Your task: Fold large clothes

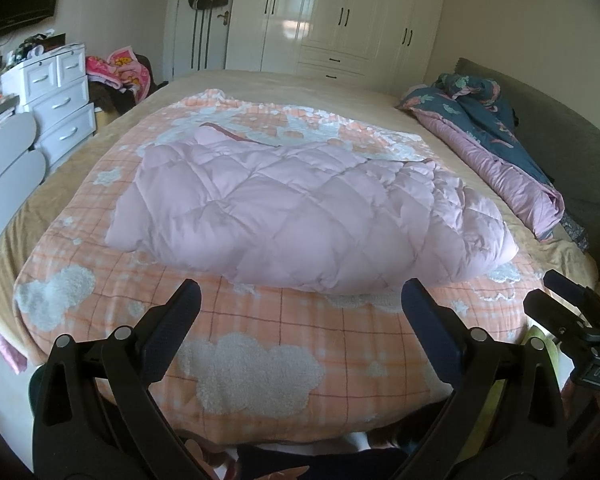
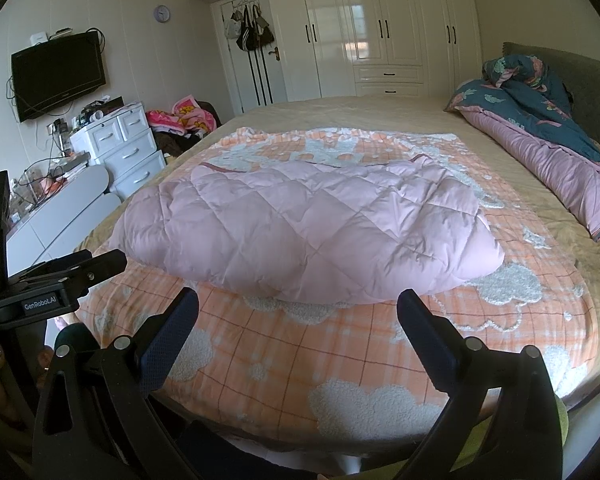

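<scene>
Hovering short of the bed's near edge, the left gripper (image 1: 300,304) and right gripper (image 2: 298,312) both hold their jaws wide apart with nothing in them, while the pink quilted coat (image 1: 296,212) lies puffy across the middle of the frame on the orange checked blanket (image 1: 260,364). Folding looks either barely begun or between folds; next, I'd guess, each must reach in and pinch an edge. Sleeves and the far hem are hidden.

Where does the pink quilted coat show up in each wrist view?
Left wrist: pink quilted coat lies mid-frame on the orange checked blanket.
Right wrist: coat mid-frame, slightly left of centre.
Shared landmark: white wardrobe behind the bed.
</scene>
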The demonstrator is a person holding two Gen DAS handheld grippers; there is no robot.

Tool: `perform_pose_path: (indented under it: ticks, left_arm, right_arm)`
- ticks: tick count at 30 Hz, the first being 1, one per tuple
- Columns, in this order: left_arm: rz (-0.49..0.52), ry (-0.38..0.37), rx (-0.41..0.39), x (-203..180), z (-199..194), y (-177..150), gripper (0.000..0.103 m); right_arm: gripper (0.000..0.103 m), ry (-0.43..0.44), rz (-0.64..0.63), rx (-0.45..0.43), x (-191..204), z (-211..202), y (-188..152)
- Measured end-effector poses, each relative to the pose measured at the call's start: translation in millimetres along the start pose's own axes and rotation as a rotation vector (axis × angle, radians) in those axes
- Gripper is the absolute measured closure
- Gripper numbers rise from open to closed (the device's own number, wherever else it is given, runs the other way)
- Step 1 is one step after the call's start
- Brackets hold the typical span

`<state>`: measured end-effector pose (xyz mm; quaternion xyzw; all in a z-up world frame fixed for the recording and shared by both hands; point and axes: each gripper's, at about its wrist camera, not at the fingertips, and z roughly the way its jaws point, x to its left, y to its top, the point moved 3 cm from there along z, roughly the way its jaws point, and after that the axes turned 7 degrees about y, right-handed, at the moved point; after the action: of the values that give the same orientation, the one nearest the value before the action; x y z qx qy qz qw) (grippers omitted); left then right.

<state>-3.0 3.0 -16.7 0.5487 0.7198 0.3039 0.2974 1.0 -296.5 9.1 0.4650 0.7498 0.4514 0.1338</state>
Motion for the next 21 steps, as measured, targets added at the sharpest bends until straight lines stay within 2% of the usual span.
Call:
perform_pose_path:
  ticks: [21]
  left_arm:
    - [-0.01, 0.006, 0.007, 0.9, 3.1, -1.3, 0.009]
  right_arm:
    - [0.004, -0.004, -0.001, 0.0, 0.8, -0.5, 0.0]
